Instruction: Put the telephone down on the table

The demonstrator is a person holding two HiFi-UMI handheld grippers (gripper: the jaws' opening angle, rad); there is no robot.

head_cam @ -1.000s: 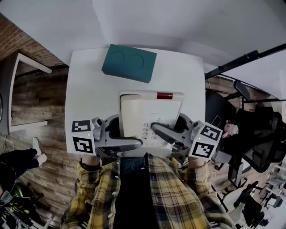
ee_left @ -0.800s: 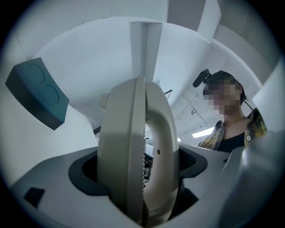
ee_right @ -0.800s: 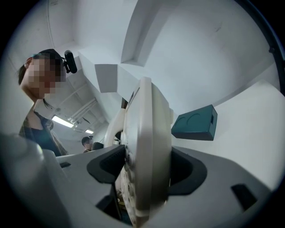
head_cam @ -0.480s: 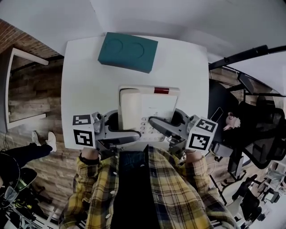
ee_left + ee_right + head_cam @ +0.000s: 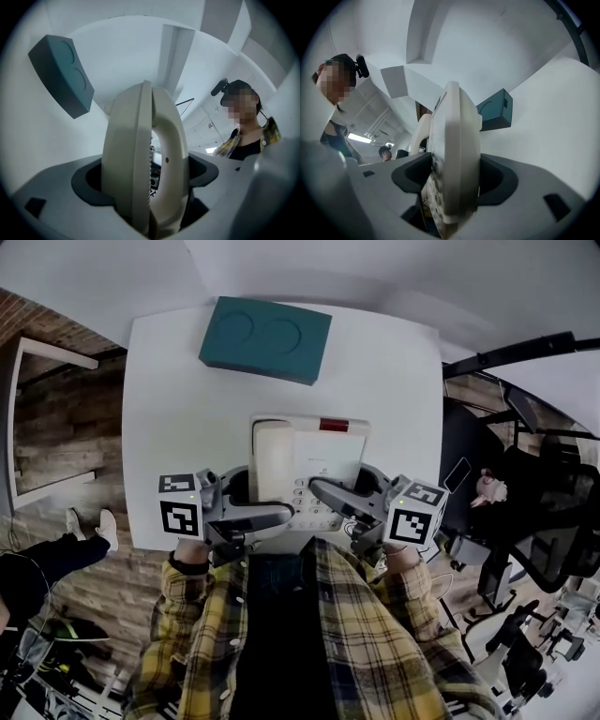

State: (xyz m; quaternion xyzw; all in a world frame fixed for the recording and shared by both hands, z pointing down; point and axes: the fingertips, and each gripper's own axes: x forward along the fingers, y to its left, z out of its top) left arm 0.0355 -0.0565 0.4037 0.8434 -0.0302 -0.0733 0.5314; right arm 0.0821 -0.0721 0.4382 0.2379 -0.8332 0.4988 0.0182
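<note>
we have the left gripper (image 5: 279,516) clamped on the handset side of the telephone (image 5: 314,457), the right gripper (image 5: 324,495) clamped on its keypad side, over the table (image 5: 178,418), perhaps just clear of it, near a teal box (image 5: 265,338)

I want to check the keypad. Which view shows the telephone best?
The head view: the telephone appears whole from above, its keypad facing up. The left and right gripper views show it only edge-on, gripped close up.
</note>
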